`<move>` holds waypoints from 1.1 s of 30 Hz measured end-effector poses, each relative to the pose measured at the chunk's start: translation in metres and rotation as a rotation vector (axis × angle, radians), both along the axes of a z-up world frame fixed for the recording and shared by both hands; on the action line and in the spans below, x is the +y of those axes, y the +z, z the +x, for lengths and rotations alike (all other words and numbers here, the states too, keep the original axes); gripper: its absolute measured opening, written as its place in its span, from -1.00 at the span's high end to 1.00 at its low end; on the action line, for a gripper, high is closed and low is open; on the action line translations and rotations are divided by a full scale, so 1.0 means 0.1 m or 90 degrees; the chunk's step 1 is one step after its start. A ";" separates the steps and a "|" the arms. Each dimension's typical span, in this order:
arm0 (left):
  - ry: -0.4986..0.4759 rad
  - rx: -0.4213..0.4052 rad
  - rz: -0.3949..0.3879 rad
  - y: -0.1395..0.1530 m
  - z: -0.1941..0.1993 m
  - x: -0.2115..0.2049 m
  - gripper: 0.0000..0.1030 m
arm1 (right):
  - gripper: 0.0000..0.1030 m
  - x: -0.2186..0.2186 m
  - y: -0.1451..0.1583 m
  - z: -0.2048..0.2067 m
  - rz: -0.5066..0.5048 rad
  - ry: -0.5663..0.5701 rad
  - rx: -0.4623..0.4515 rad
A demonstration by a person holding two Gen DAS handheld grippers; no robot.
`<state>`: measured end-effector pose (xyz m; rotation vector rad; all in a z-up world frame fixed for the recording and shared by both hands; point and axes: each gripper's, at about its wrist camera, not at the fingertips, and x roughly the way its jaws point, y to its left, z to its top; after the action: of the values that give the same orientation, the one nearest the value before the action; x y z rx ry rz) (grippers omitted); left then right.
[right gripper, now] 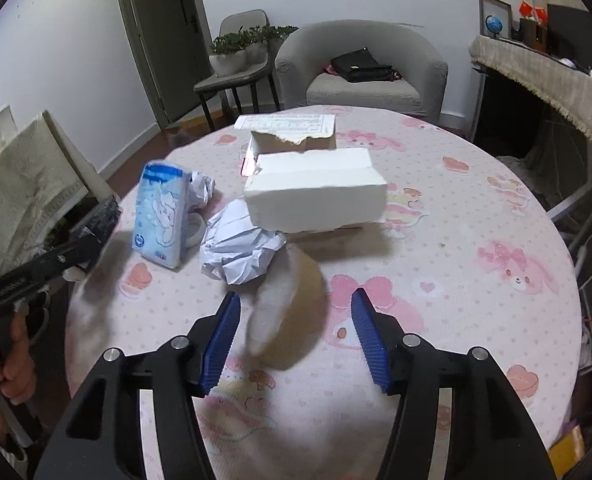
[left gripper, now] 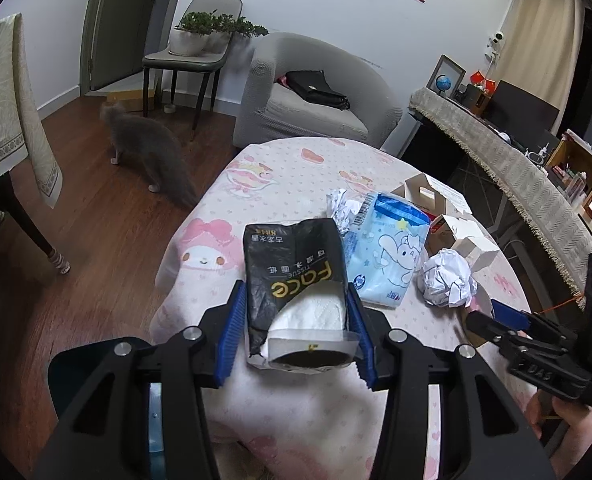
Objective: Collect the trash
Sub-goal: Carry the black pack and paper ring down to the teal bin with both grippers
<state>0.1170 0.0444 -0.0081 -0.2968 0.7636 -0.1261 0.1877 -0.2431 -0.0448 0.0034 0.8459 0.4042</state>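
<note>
1. The left hand-held gripper (left gripper: 296, 332) is clamped on the black tissue pack (left gripper: 294, 276) at its torn end, just over the desk (left gripper: 288, 168) edge. The loose tissue could slide out.
2. The right hand-held gripper (right gripper: 296, 336) is wide open and holds nothing. A blurry brown piece (right gripper: 288, 312) sits between its jaws, so it may be rolling off.
3. The crumpled paper ball (right gripper: 240, 248) is right there and easy to knock.
4. There's a cat (left gripper: 148, 148) on the floor, ready to chase anything dropped.

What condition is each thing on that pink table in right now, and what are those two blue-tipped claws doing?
Left gripper: shut on black tissue pack.
Black tissue pack: torn open, tissue showing.
Right gripper: open, holding nothing.
Brown object: blurred between the fingers.
Paper ball: crumpled.
Blue tissue pack: upright.
White box: torn open.
</note>
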 end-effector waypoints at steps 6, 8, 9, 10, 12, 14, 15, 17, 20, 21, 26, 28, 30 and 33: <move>-0.003 -0.006 -0.005 0.03 -0.07 0.08 0.02 | 0.42 0.04 -0.03 0.04 -0.039 -0.028 0.009; 0.000 -0.010 -0.007 0.05 -0.08 0.11 0.02 | 0.42 -0.02 0.01 0.02 -0.030 -0.044 0.006; 0.003 -0.014 -0.007 0.07 -0.09 0.13 0.02 | 0.42 -0.04 0.04 0.00 -0.028 -0.049 -0.002; 0.005 -0.017 -0.008 0.08 -0.11 0.15 0.02 | 0.42 -0.06 0.09 -0.02 -0.023 -0.051 -0.013; 0.011 -0.023 -0.005 0.10 -0.13 0.20 0.02 | 0.42 -0.06 0.18 -0.08 -0.021 -0.047 -0.032; 0.017 -0.027 0.000 0.12 -0.16 0.24 0.02 | 0.42 0.00 0.30 -0.14 -0.013 -0.030 -0.055; 0.022 -0.029 0.006 0.12 -0.18 0.28 0.03 | 0.42 0.03 0.33 -0.16 -0.010 -0.024 -0.062; 0.031 -0.031 0.016 0.13 -0.21 0.34 0.03 | 0.42 0.11 0.40 -0.21 -0.002 -0.004 -0.078; 0.044 -0.027 0.024 0.12 -0.25 0.46 0.04 | 0.42 0.27 0.44 -0.23 0.013 0.024 -0.088; 0.050 -0.022 0.028 0.11 -0.26 0.51 0.04 | 0.42 0.34 0.45 -0.24 0.024 0.037 -0.092; 0.064 -0.004 0.054 0.00 -0.32 0.72 0.05 | 0.42 0.73 0.56 -0.35 0.040 0.088 -0.115; 0.069 0.009 0.062 -0.07 -0.35 0.80 0.05 | 0.42 0.87 0.59 -0.39 0.036 0.104 -0.124; 0.076 0.026 0.062 -0.15 -0.41 0.92 0.05 | 0.42 1.01 0.60 -0.42 0.047 0.122 -0.127; 0.086 0.052 0.069 -0.26 -0.46 1.09 0.05 | 0.42 1.26 0.57 -0.43 0.059 0.148 -0.111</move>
<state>0.0705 0.1532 -0.0341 -0.2499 0.8255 0.0547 0.1450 -0.1172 0.0123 -0.0439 0.6572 0.6528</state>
